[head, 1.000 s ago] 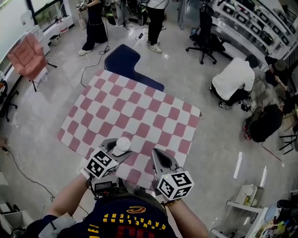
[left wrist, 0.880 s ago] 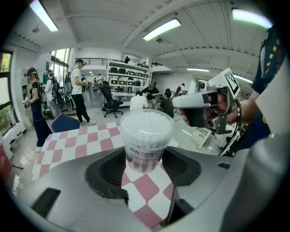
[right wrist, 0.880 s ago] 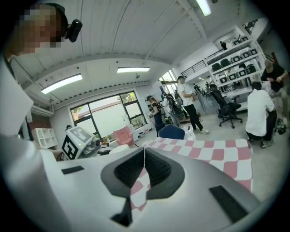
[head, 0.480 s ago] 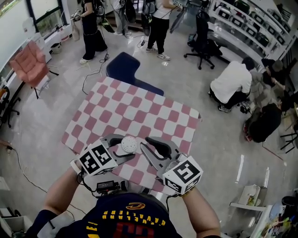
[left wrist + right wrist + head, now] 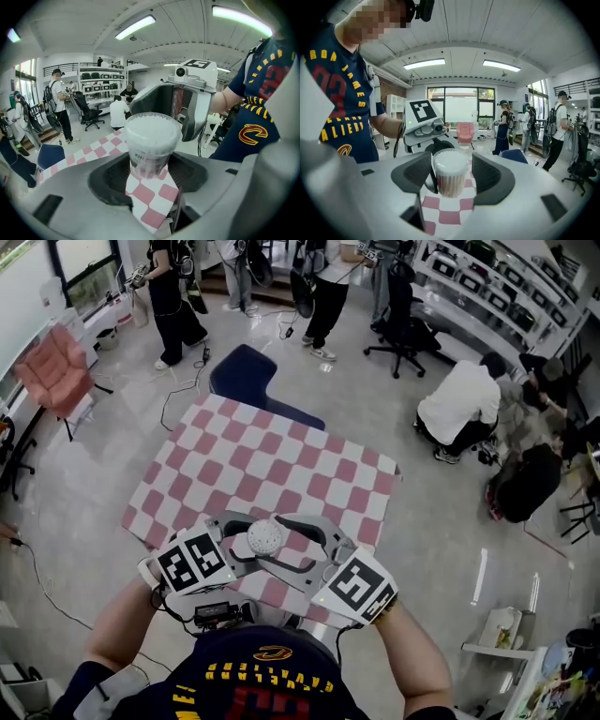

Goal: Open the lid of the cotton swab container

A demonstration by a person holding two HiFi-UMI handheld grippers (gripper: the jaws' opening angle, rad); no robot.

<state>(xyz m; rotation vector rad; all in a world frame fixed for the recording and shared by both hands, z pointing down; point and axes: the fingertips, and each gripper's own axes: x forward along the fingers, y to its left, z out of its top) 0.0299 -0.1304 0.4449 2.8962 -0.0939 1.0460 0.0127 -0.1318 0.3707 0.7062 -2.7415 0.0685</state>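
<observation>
Head view: the cotton swab container (image 5: 266, 538) is seen from above, raised over the near edge of the pink-and-white checked bench (image 5: 281, 456), with its white lid (image 5: 266, 532) in place. It is flanked by the left claw (image 5: 253, 542) from the left and the right claw (image 5: 298, 542) from the right, the two marker cubes being turned toward the camera.

In the left gripper view, the lower part of the clear container (image 5: 149, 161) is clamped between the dark pads of the left claw, and the checked cloth shows beneath it. The white swab tips are packed up under the lid (image 5: 152, 129).

In the right gripper view, the container (image 5: 450, 180) stands upright between the jaws of the right claw, which are set narrowly apart on either side of it. A thin gap is seen at the right pad; contact at the left pad cannot be told.

Beyond the far edge of the bench a dark blue mat (image 5: 246, 376) lies on the floor. A pink chair (image 5: 58, 367) is placed at the far left, and a crouching person in a white top (image 5: 464, 404) is seen at the right.
</observation>
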